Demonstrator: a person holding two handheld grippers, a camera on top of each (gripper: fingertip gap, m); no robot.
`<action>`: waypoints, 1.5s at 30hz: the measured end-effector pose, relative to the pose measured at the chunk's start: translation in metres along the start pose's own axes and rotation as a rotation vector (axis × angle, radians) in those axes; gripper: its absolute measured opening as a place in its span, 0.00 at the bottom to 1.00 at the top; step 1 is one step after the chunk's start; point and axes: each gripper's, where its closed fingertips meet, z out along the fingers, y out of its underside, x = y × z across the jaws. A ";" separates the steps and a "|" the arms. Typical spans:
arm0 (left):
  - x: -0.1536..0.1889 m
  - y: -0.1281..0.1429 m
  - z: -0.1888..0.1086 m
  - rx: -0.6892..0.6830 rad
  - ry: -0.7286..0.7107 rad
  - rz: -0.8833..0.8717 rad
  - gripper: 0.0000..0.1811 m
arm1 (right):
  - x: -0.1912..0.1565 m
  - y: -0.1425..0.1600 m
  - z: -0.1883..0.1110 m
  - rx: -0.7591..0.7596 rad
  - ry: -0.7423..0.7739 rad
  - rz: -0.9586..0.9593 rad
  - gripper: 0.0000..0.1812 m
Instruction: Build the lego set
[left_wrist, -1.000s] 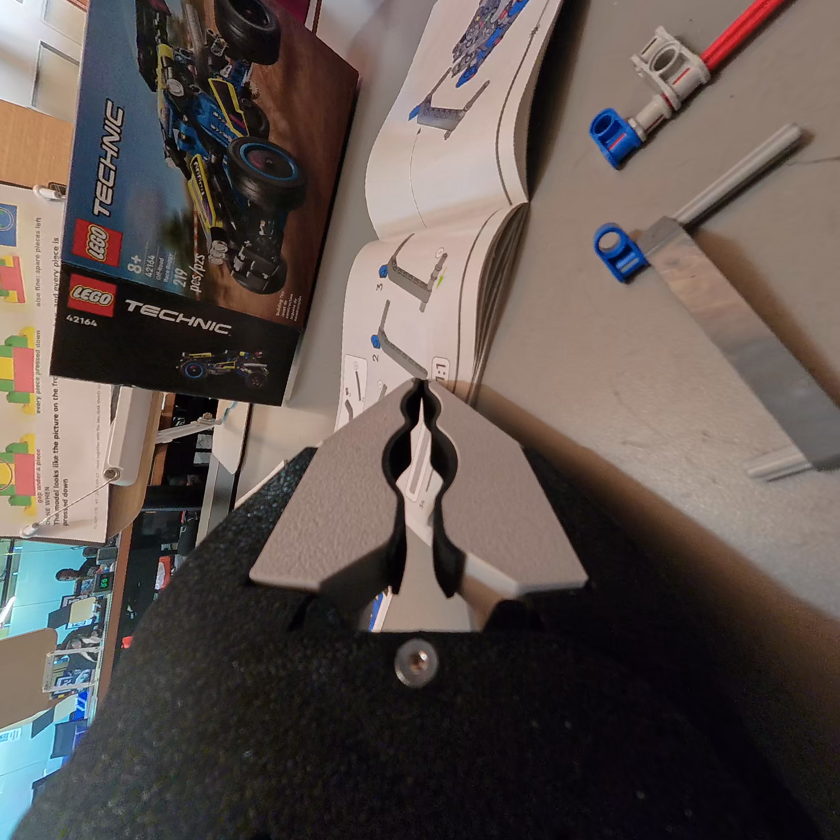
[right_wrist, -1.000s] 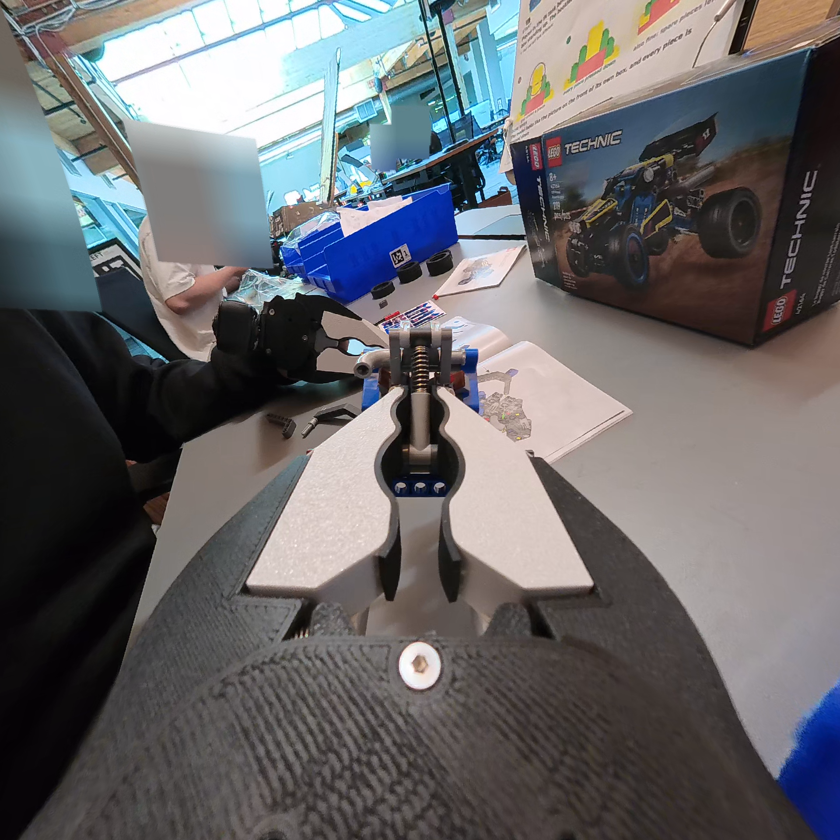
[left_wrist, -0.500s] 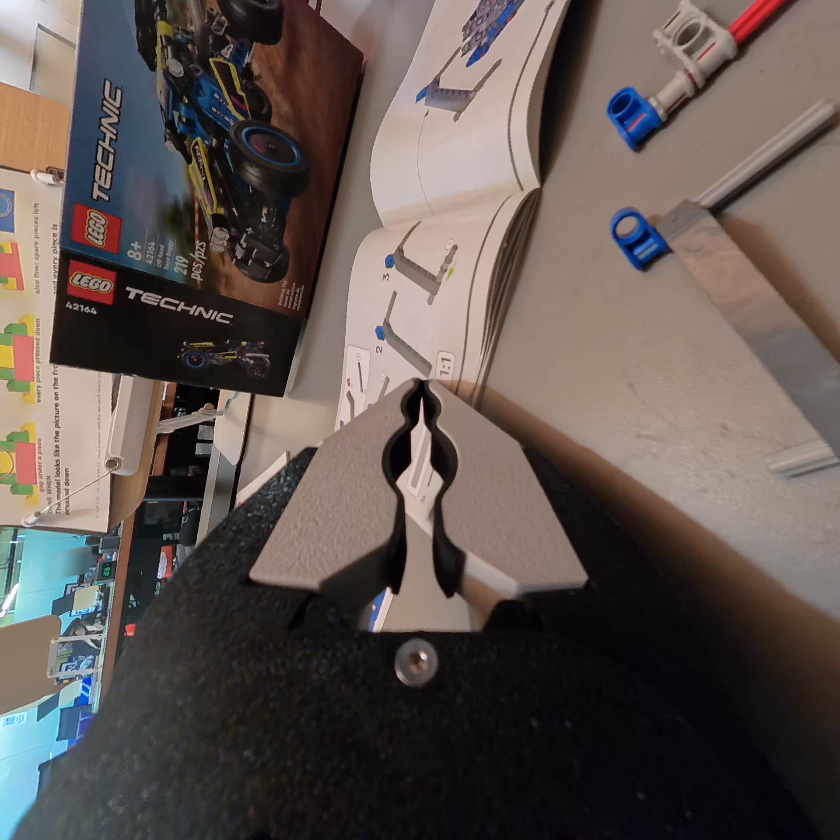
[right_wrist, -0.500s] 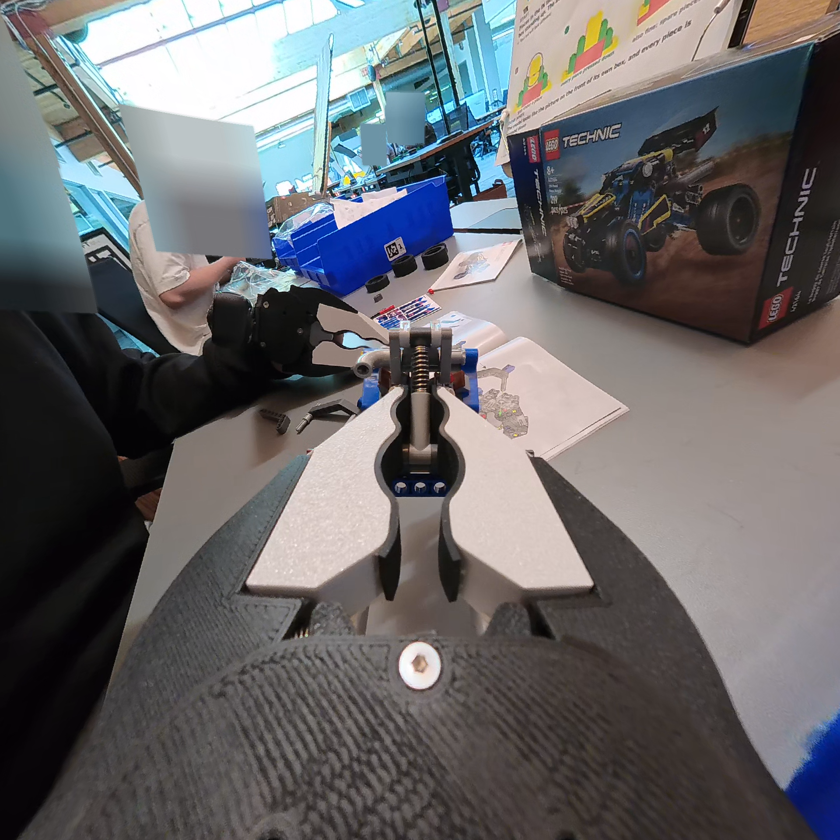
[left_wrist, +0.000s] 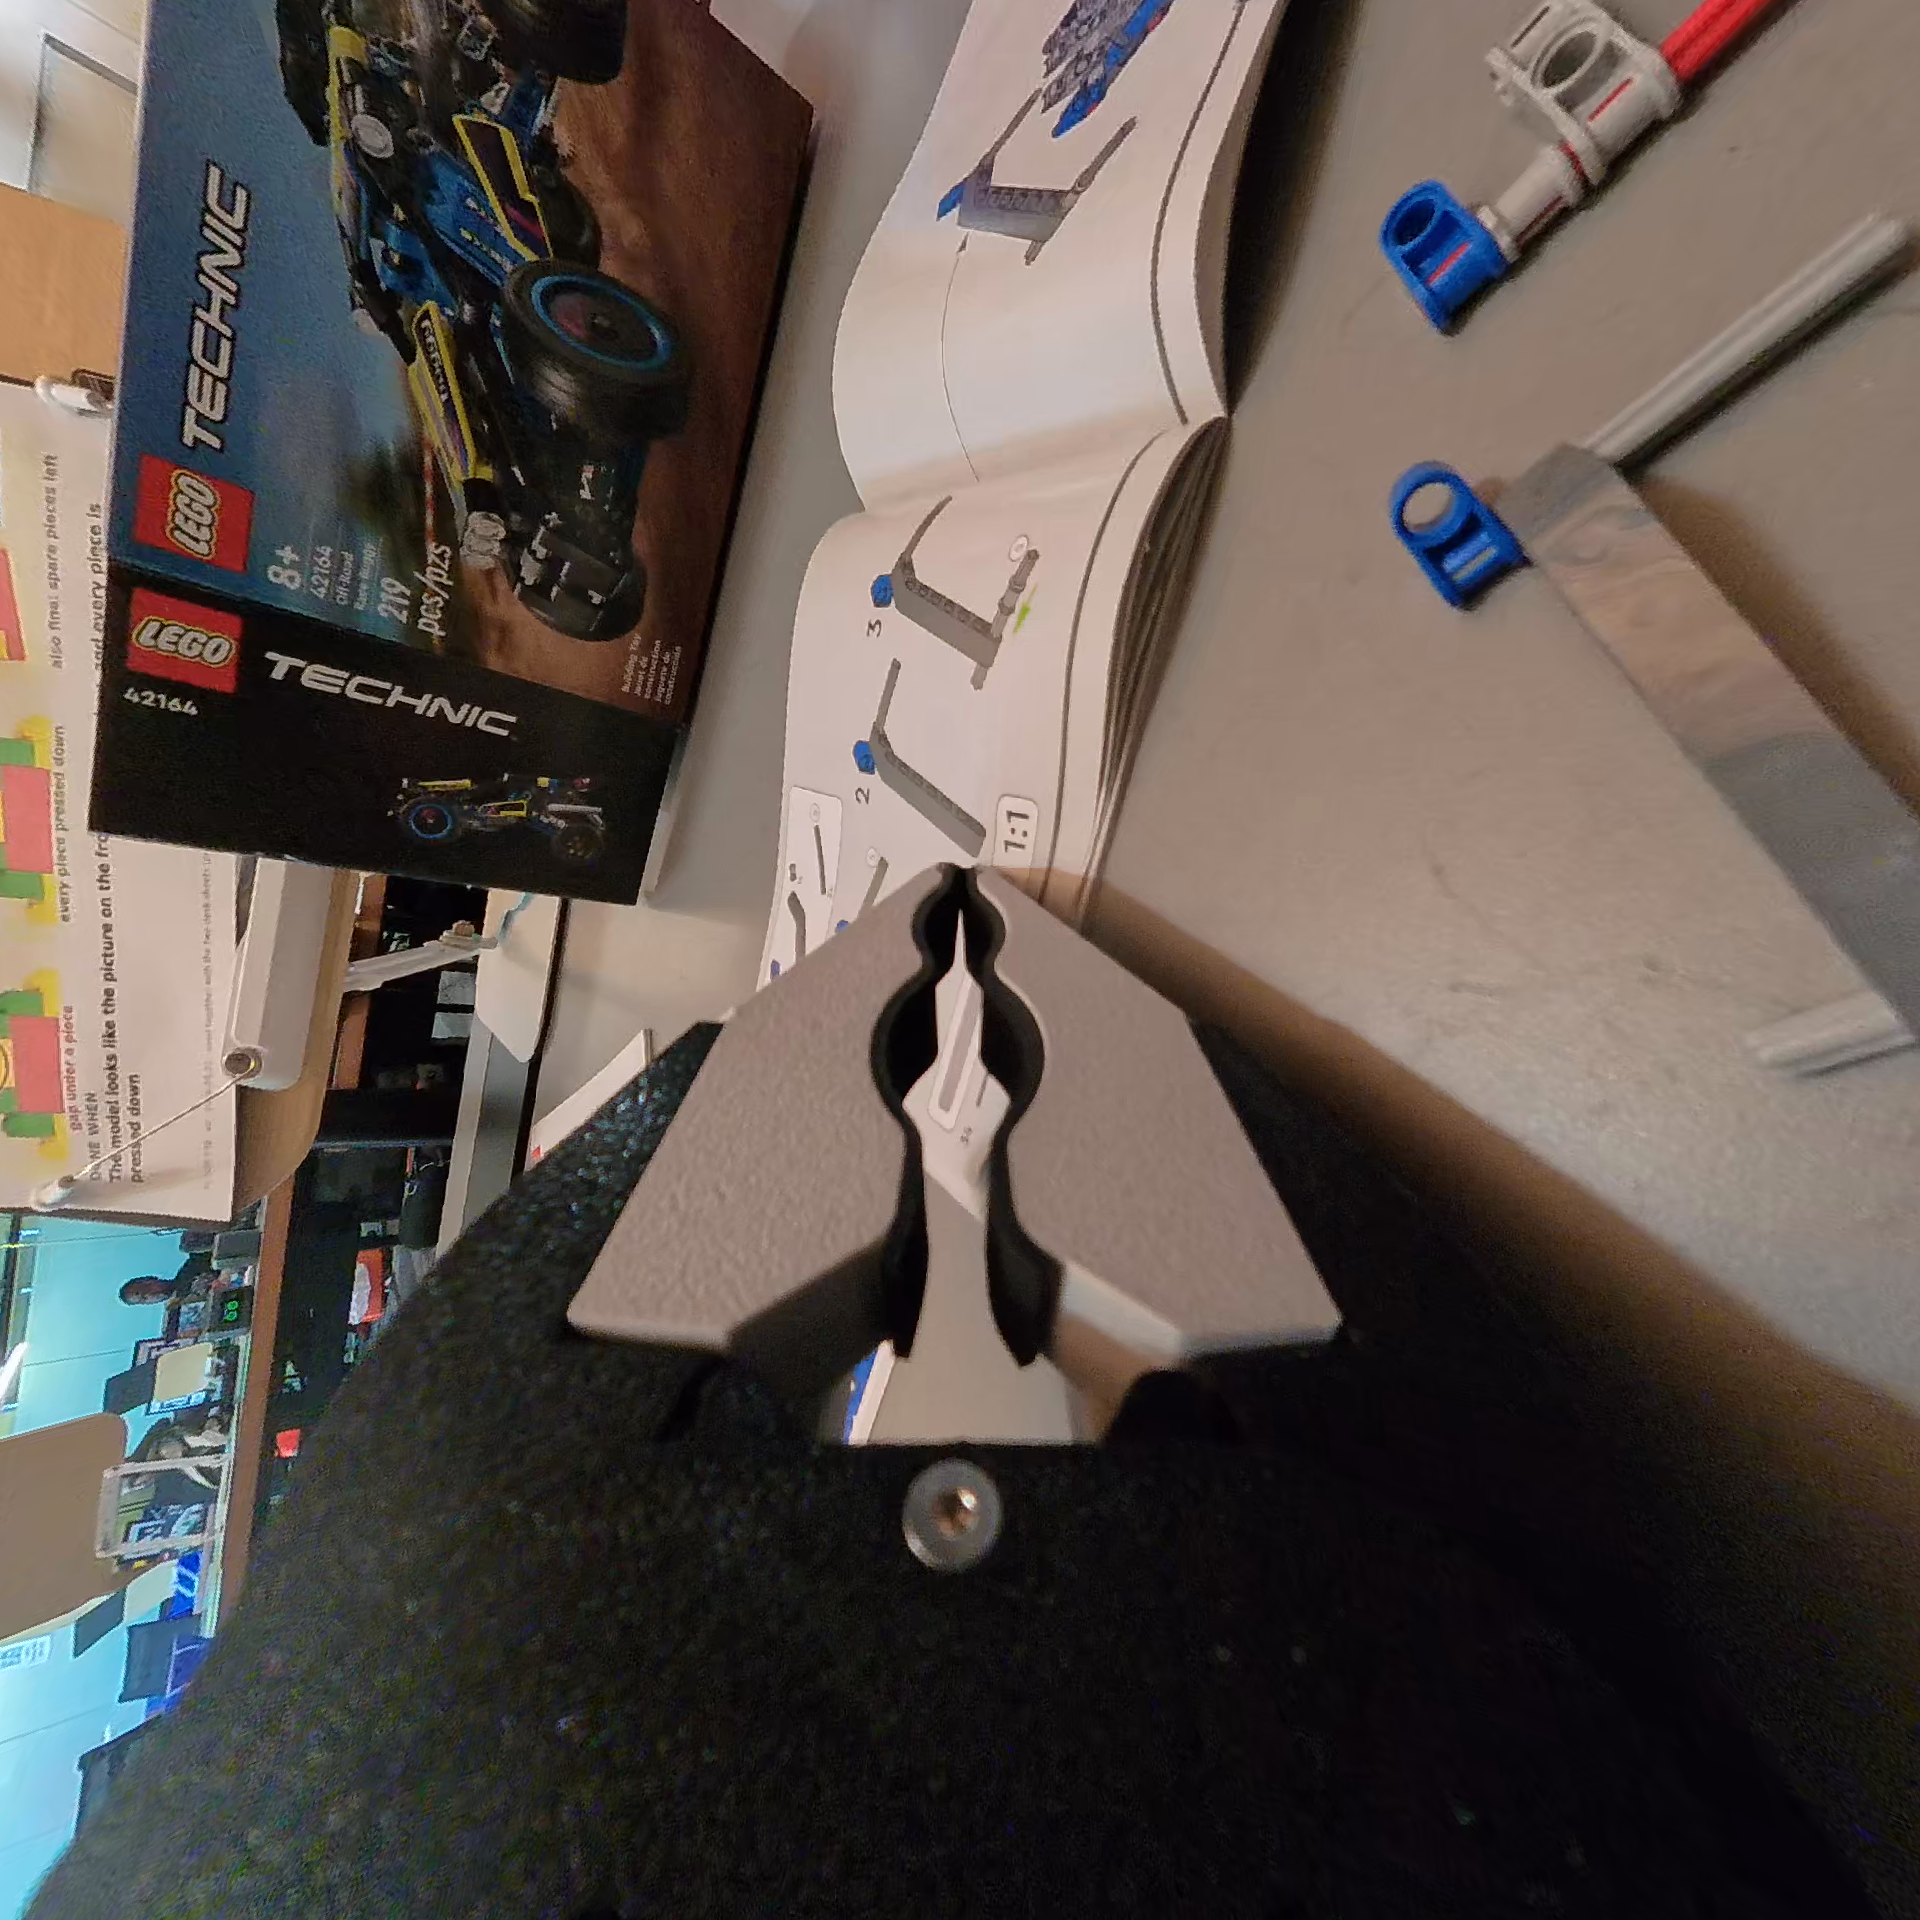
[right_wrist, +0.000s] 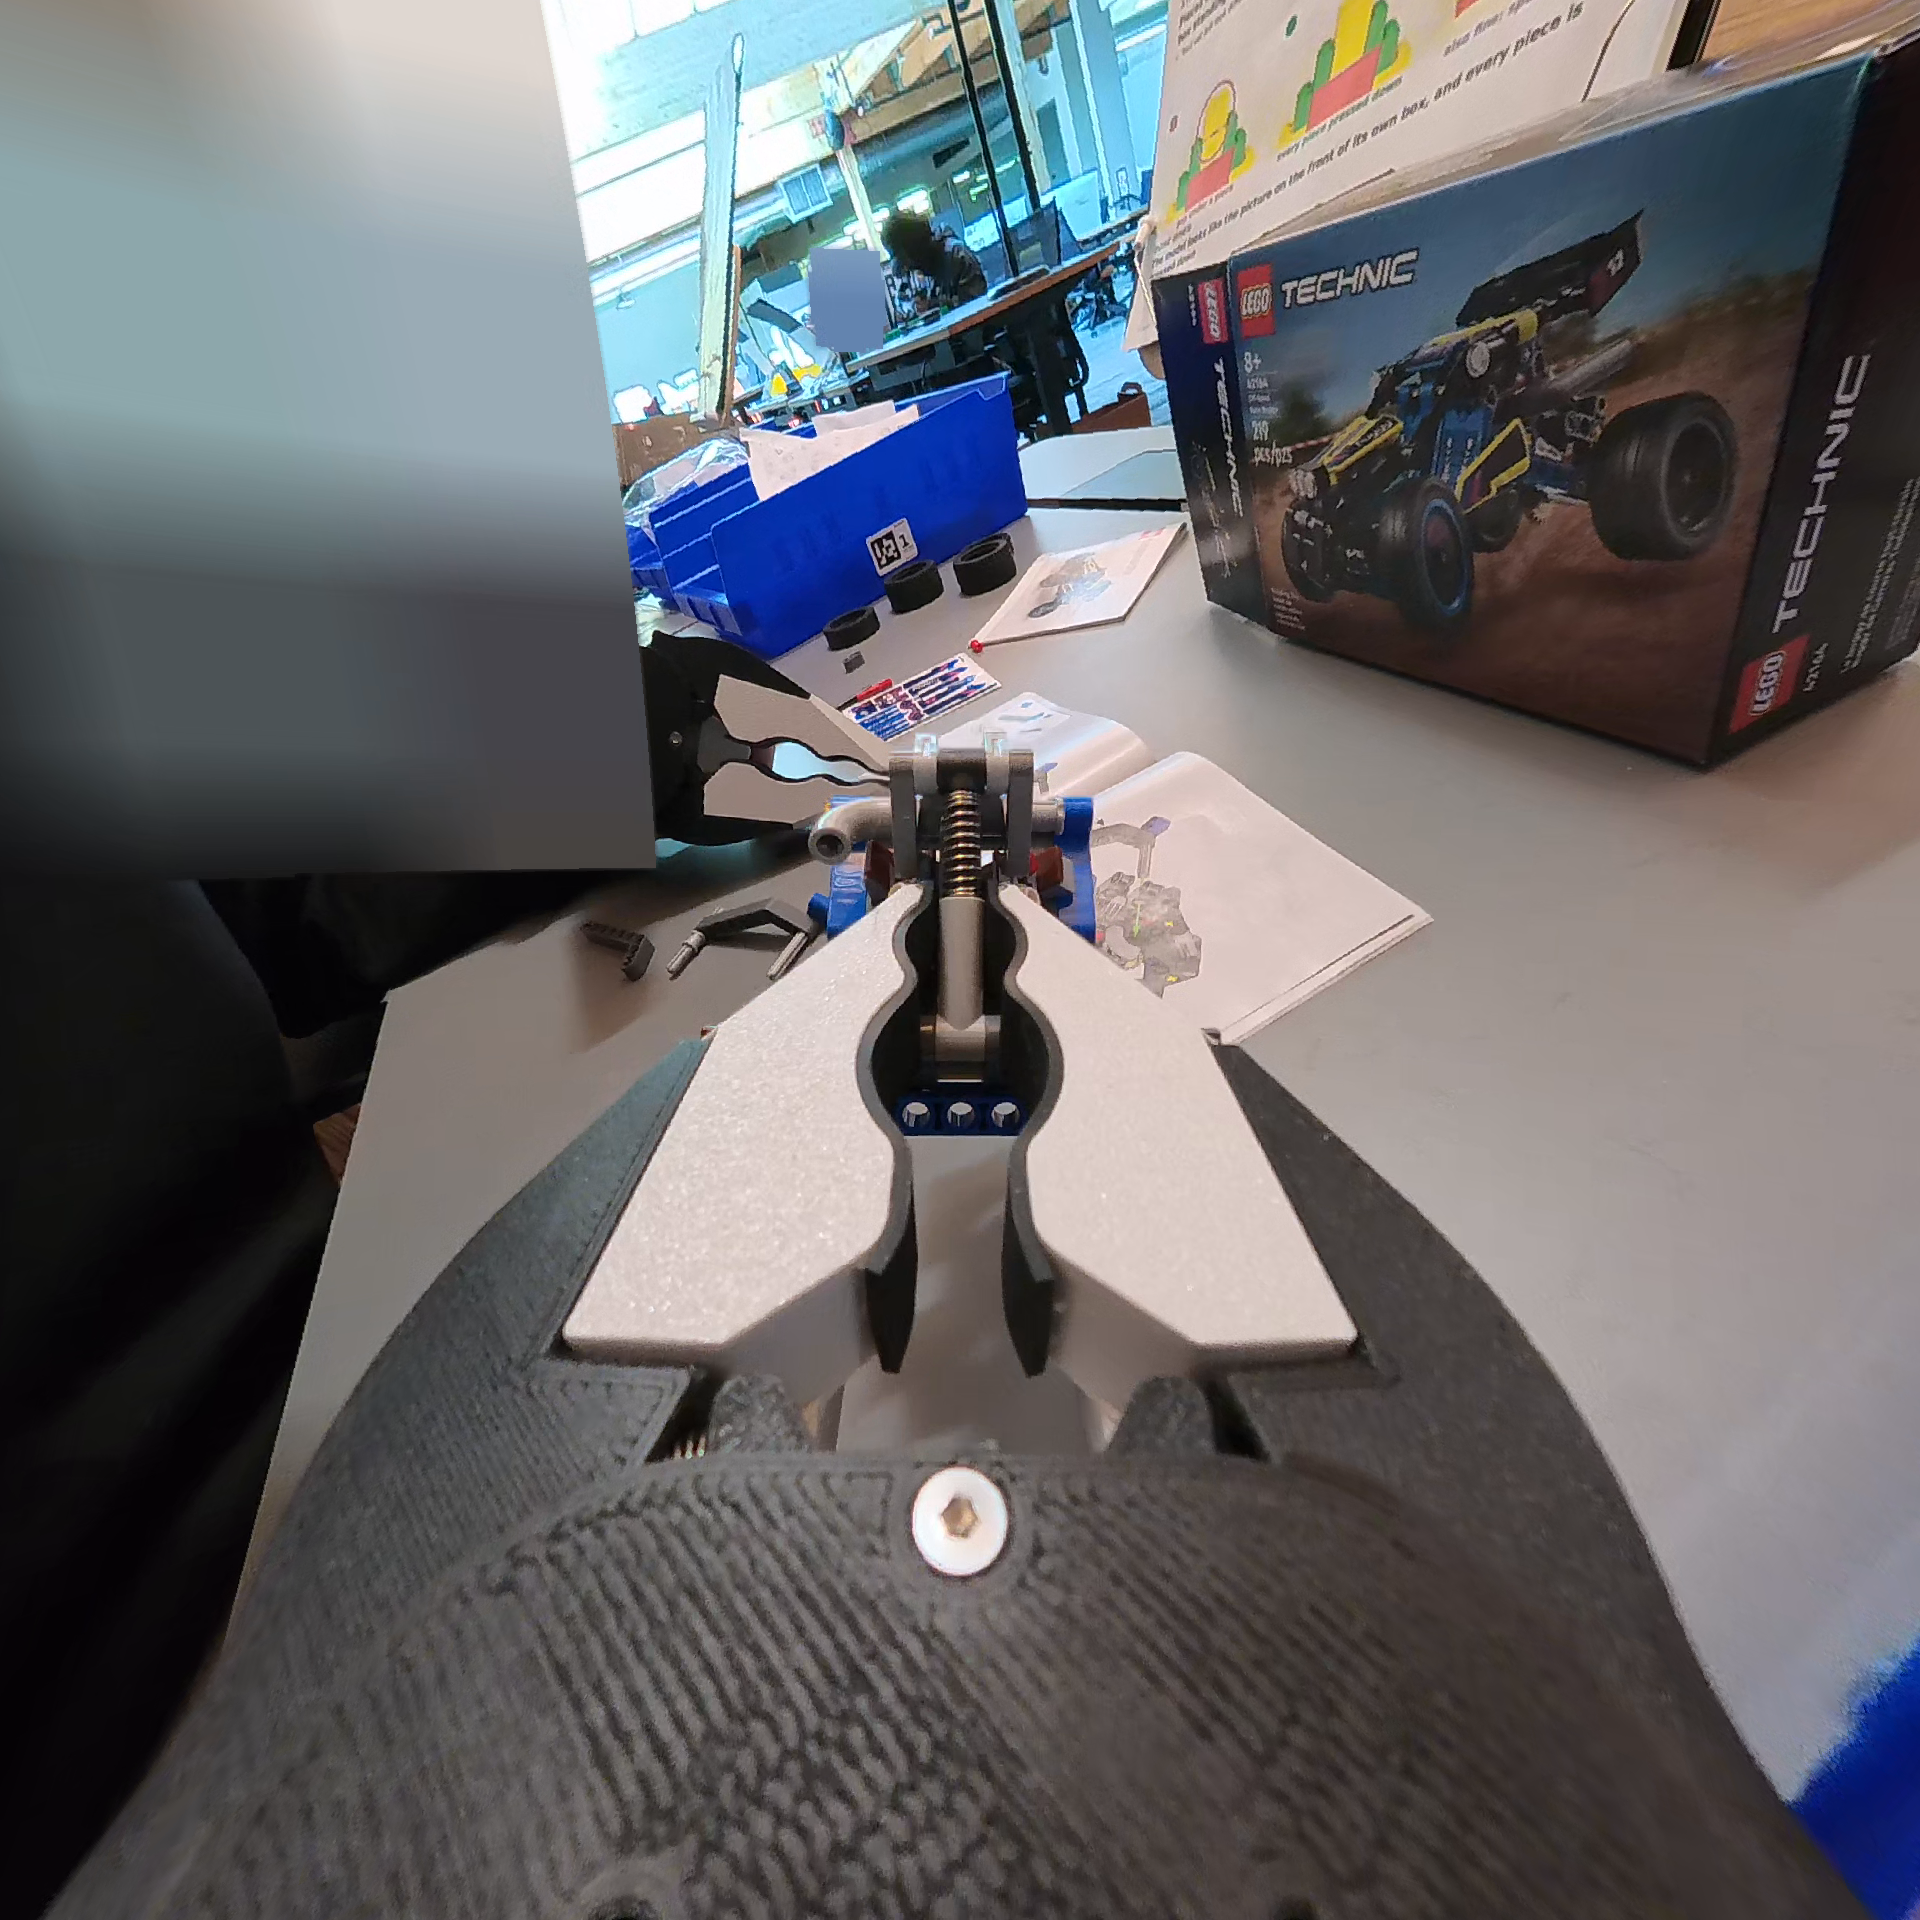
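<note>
My right gripper (right_wrist: 961, 909) is shut on a partly built Lego assembly (right_wrist: 961, 831): a grey shock absorber with a spring, grey beams and blue parts. It holds the assembly just above the grey table (right_wrist: 1558, 1143). My left gripper (left_wrist: 961, 883) is shut with nothing seen between its fingers, and it is turned sideways over the open instruction booklet (left_wrist: 1018, 416). In the right wrist view the left gripper (right_wrist: 821, 769) is at the assembly's left side, its tips next to a grey bent tube (right_wrist: 836, 831). Whether they touch is unclear.
The Lego box (right_wrist: 1558, 468) stands at the back right. A blue bin (right_wrist: 852, 520), black tyres (right_wrist: 914, 587), a sticker sheet (right_wrist: 920, 691) and dark grey loose parts (right_wrist: 738, 925) lie to the left. Blue connectors on axles (left_wrist: 1444, 249) (left_wrist: 1449, 530) and a silvery strip (left_wrist: 1714, 707) lie beside the booklet. One gripper's finger ends stand about 25 cm off the other's.
Both grippers stay shut. The right gripper still holds the assembly, and its view has turned slightly. The left gripper has drifted a little, so the loose parts sit slightly higher in its view.
</note>
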 end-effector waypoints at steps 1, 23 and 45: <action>0.000 0.000 0.000 0.001 -0.001 0.000 0.00 | 0.000 0.001 0.000 -0.004 -0.001 -0.001 0.03; 0.000 -0.001 0.000 0.007 -0.007 0.016 0.00 | -0.022 -0.011 0.000 0.068 -0.091 -0.118 0.03; 0.001 -0.002 0.000 0.008 -0.006 0.025 0.00 | -0.036 0.005 0.009 -0.037 -0.113 -0.314 0.03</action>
